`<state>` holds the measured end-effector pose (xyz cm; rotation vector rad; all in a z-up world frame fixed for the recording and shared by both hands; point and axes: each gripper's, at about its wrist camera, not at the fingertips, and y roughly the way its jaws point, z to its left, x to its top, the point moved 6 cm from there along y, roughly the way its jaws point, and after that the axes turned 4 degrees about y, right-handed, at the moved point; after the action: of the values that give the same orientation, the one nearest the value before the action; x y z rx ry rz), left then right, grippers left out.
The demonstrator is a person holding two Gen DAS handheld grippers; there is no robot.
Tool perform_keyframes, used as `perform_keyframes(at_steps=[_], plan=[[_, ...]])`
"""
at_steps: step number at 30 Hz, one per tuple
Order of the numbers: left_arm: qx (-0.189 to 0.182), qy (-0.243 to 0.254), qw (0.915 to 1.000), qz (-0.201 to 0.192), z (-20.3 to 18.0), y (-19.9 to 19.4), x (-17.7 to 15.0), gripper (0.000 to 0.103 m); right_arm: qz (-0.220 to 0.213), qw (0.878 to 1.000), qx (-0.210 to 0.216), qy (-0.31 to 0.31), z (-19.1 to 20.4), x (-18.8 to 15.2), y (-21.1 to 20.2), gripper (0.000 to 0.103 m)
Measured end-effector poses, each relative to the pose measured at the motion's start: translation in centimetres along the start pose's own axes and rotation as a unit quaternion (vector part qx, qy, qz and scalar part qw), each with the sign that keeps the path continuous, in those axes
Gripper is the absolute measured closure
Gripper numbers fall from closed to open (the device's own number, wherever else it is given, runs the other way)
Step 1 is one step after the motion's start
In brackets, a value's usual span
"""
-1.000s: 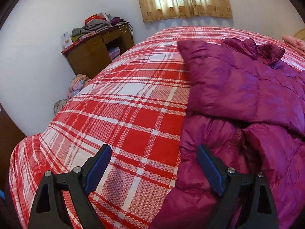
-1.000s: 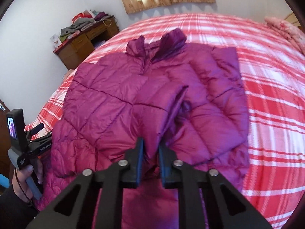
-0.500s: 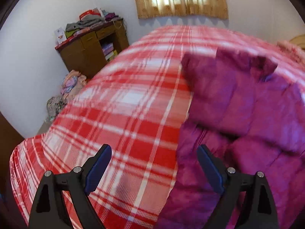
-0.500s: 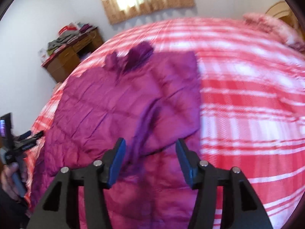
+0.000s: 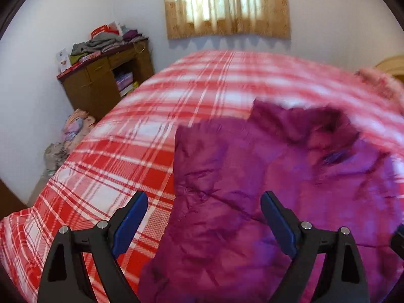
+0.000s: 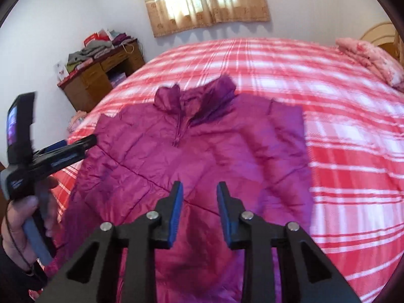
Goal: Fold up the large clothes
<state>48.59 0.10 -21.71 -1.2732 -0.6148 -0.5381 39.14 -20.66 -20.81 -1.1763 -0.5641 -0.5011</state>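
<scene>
The magenta quilted puffer jacket (image 6: 192,156) looks light for its bulk, soft and springy, with a slick shiny shell, so I judge it will slide easily over the bedspread, slip out of a shallow pinch, and puff back open unless each fold is pressed down. The best places to take hold seem to be where the fabric is thin and doubled: the hem corners at the near edge of the bed, a side seam, or a shoulder, with a deep bite that gathers shell and filling together. The jacket lies front up on the red-and-white plaid bedspread (image 6: 341,151), on the near half of the bed and towards its left side, collar (image 6: 202,96) pointing at the far edge under the curtained window, half-zip running down from the neck, sleeves apparently tucked in so the outline is roughly rectangular. Its surface is creased, with diagonal quilting lines. The left gripper (image 5: 204,217) hovers over the jacket's left edge with its fingers spread wide and nothing between them; the right gripper (image 6: 199,202) hangs above the lower middle of the jacket, its fingers parted by a narrower gap, also empty.
</scene>
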Motion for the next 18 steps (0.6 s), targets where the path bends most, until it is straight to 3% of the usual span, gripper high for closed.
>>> perform_keyframes(at_steps=[3,6,11,18], plan=[[0.010,-0.006,0.9993,0.035,0.4,3.3,-1.9,0.012,0.011,1.000,-0.008,-0.008,-0.1,-1.1,2.3,0.076],[-0.010,-0.022,0.9991,0.035,0.9,4.2,-2.8,0.011,0.012,1.000,-0.005,-0.015,-0.2,-1.9,3.3,0.079],[-0.003,-0.018,0.9991,0.038,0.6,4.6,-3.0,0.009,0.007,1.000,-0.006,-0.026,-0.3,-2.6,4.1,0.080],[-0.019,-0.036,0.9979,0.051,1.1,5.4,-3.3,0.006,0.012,0.999,-0.006,-0.030,-0.2,-3.1,4.2,0.080]])
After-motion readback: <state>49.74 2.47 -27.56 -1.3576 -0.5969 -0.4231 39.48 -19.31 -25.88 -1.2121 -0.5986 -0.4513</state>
